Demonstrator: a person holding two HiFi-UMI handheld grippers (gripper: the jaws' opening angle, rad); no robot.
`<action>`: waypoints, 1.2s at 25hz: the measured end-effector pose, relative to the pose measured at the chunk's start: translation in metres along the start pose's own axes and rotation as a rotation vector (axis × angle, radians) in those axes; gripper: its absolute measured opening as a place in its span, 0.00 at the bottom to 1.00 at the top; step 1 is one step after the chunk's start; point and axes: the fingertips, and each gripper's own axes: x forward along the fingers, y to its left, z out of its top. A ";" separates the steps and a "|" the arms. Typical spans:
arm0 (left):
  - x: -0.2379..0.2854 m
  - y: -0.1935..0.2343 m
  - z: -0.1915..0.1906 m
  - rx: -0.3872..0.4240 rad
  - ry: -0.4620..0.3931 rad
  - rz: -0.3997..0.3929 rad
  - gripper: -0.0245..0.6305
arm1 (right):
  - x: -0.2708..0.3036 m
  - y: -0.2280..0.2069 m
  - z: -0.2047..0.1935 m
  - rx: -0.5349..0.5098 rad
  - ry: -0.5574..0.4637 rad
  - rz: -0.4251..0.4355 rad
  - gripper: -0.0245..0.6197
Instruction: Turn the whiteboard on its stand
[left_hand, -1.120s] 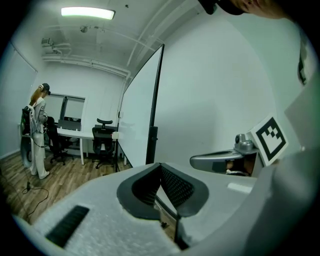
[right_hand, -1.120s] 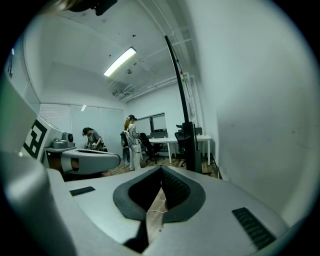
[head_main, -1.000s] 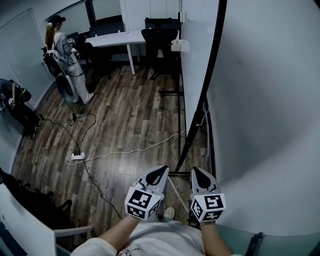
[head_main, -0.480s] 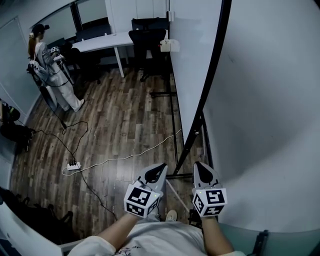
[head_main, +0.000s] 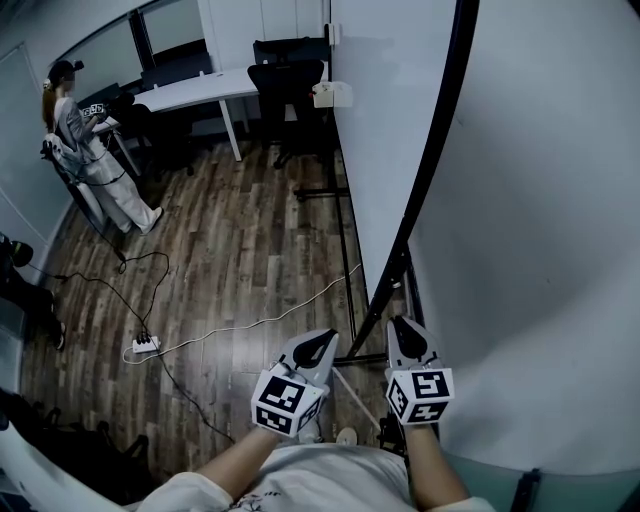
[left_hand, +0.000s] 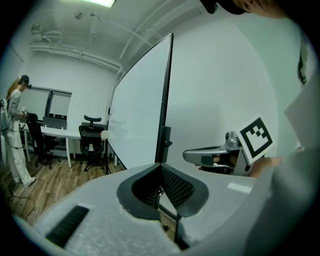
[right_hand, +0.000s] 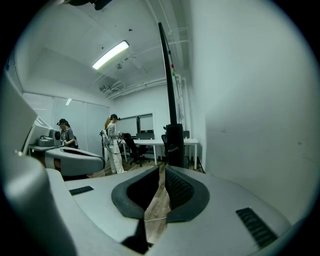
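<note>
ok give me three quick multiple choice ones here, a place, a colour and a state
1. Where is the power strip? A on the desk; B on the floor; C on a chair.
2. What colour is the frame of the whiteboard? A black; B red; C yellow.
3. How are the right gripper's jaws? A shut, empty; B wide open; C shut on a pen.
B: it lies on the wood planks. A: the board's edge is black. A: the jaws meet with nothing between.

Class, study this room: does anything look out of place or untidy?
Yes: a white cable trails loose from the power strip across the floor toward the whiteboard stand, possibly a snag risk.
</note>
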 end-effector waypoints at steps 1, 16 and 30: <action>0.002 0.003 0.001 -0.001 -0.001 -0.001 0.05 | 0.005 -0.001 0.000 0.000 0.001 -0.002 0.05; 0.026 0.030 -0.002 -0.015 0.019 0.017 0.05 | 0.070 -0.029 -0.006 0.011 0.042 -0.034 0.33; 0.024 0.042 -0.007 -0.024 0.036 0.044 0.05 | 0.110 -0.034 -0.004 0.005 0.063 -0.029 0.36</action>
